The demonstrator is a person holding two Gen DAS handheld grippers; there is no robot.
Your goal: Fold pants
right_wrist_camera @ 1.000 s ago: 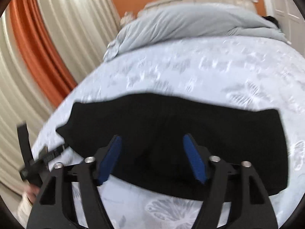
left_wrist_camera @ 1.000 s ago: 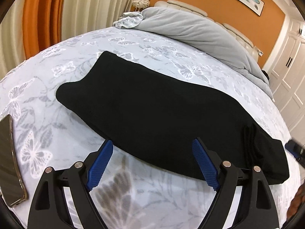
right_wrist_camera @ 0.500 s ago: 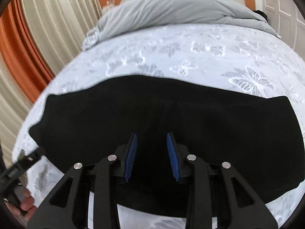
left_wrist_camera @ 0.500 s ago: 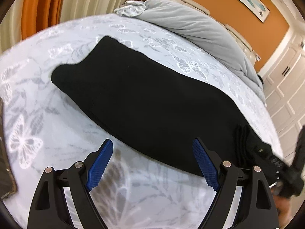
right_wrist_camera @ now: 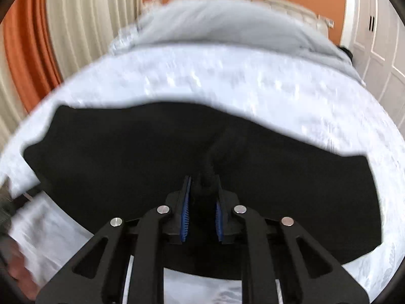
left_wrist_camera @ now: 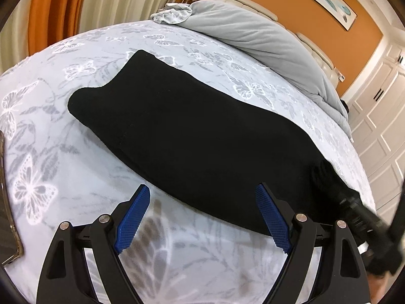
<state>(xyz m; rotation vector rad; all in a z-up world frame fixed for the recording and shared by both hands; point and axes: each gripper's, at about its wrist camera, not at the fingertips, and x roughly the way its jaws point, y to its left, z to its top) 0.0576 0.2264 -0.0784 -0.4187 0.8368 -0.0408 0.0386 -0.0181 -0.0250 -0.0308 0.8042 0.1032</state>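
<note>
Black pants (left_wrist_camera: 197, 131) lie flat in a long folded strip on the butterfly-print bed (left_wrist_camera: 76, 152). My left gripper (left_wrist_camera: 202, 212) is open and empty, hovering over the sheet just short of the pants' near edge. My right gripper (right_wrist_camera: 202, 202) is shut on a pinched ridge of the pants (right_wrist_camera: 177, 152) near their near edge; the fabric puckers up between the blue pads (right_wrist_camera: 186, 210). The right gripper also shows in the left wrist view (left_wrist_camera: 364, 217), at the pants' right end.
A grey duvet (left_wrist_camera: 253, 33) is bunched at the head of the bed. A phone (left_wrist_camera: 5, 202) lies on the sheet at the far left. Curtains (left_wrist_camera: 101, 5) hang at the left, white wardrobe doors (left_wrist_camera: 379, 116) stand at the right.
My right gripper closed from wide open onto the pants and pinched up a fold. The left gripper stayed open and shifted only slightly.
</note>
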